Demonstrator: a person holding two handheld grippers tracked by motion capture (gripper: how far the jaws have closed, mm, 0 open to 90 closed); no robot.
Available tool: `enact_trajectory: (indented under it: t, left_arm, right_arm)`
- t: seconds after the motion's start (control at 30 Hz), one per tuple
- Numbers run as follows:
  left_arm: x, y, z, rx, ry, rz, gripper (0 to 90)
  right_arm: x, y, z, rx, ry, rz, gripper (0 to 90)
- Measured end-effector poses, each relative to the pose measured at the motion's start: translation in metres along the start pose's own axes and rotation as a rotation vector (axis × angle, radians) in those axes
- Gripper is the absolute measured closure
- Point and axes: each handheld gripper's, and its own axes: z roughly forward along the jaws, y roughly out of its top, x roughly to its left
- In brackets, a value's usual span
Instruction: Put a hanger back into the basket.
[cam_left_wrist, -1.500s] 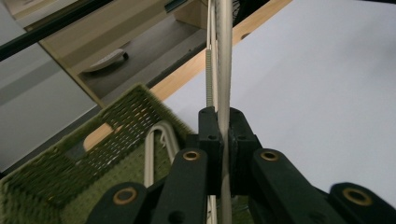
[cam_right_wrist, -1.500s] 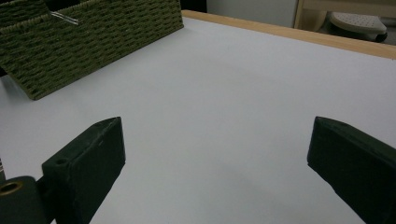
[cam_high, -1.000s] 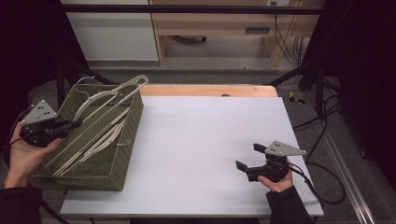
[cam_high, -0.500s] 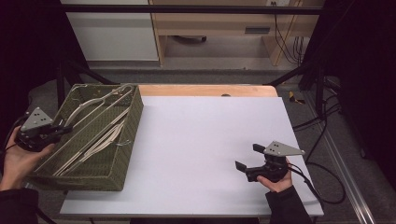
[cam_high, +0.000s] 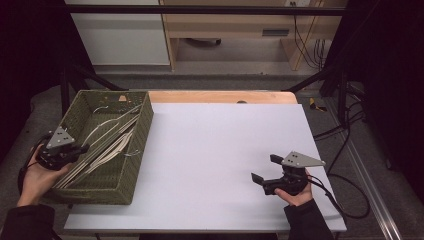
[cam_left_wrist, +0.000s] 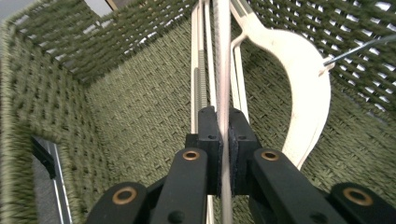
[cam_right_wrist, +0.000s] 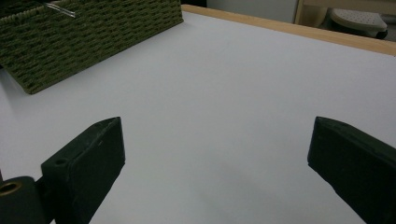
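The left gripper (cam_left_wrist: 223, 140) is down inside the green woven basket (cam_high: 135, 165), its jaws clamped on the thin bar of a white clothes hanger (cam_left_wrist: 223, 56); the hanger's curved shoulder (cam_left_wrist: 303, 79) sweeps off beside the fingers, more white hangers (cam_high: 107, 145) lying under them; the right gripper (cam_high: 267, 177) hovers over the white tabletop (cam_high: 215, 150), jaws wide apart, well away from the basket.
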Motion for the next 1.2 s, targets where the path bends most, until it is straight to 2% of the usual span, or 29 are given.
enact_trajectory:
  t: [0.03,0.13,0.23,0.33,0.4,0.5,0.6,0.63,0.67,0.77,0.93,1.0,1.07,1.2]
  left_arm:
    - [-0.002,0.001,0.002,0.005,0.003,0.001,86.0]
    - [-0.005,0.002,0.005,0.051,-0.008,0.036,84.4]
    - [-0.008,0.003,0.011,0.074,-0.024,0.042,81.5]
    - [-0.01,0.002,0.017,0.088,-0.067,0.037,78.5]
    - [-0.011,0.001,0.02,0.094,-0.098,0.03,72.9]
    - [-0.012,0.001,0.02,0.083,-0.12,0.029,70.8]
    - [-0.01,0.003,0.015,0.046,-0.136,0.027,57.6]
    - [-0.012,0.004,0.014,0.025,-0.131,0.007,55.0]
    - [-0.011,0.006,0.011,0.031,-0.124,0.024,53.0]
    - [-0.01,0.013,0.001,-0.033,-0.119,-0.046,43.8]
    - [-0.016,0.027,-0.023,-0.208,-0.108,-0.128,34.0]
    - [-0.022,0.034,-0.031,-0.263,-0.101,-0.149,30.8]
    - [-0.03,0.039,-0.038,-0.32,-0.114,-0.171,27.4]
    - [-0.052,0.051,-0.046,-0.391,-0.135,-0.171,19.8]
  right_arm:
    - [0.0,0.0,0.0,0.0,-0.001,-0.001,4.5]
    - [0.0,0.0,0.0,-0.001,-0.001,-0.004,4.6]
    - [0.0,0.0,0.0,-0.001,-0.001,-0.004,4.5]
    - [0.0,0.0,0.0,-0.001,0.001,-0.005,4.6]
    - [0.0,0.0,0.0,-0.001,0.0,-0.005,4.6]
    - [0.0,0.0,0.0,0.0,0.0,-0.006,4.6]
    - [0.0,0.0,0.0,0.002,0.001,-0.01,4.6]
    - [0.0,0.0,0.0,0.002,0.0,-0.011,4.5]
    - [0.0,0.0,0.0,0.002,0.001,-0.011,4.6]
    - [0.0,0.0,0.0,0.0,0.004,-0.001,4.6]
    - [0.0,0.0,-0.001,-0.003,-0.002,-0.006,4.5]
    - [-0.001,0.0,-0.002,-0.004,0.0,-0.015,4.4]
    - [-0.001,0.0,-0.002,-0.008,-0.004,-0.01,4.4]
    - [-0.002,0.001,-0.005,-0.016,-0.004,-0.003,4.3]
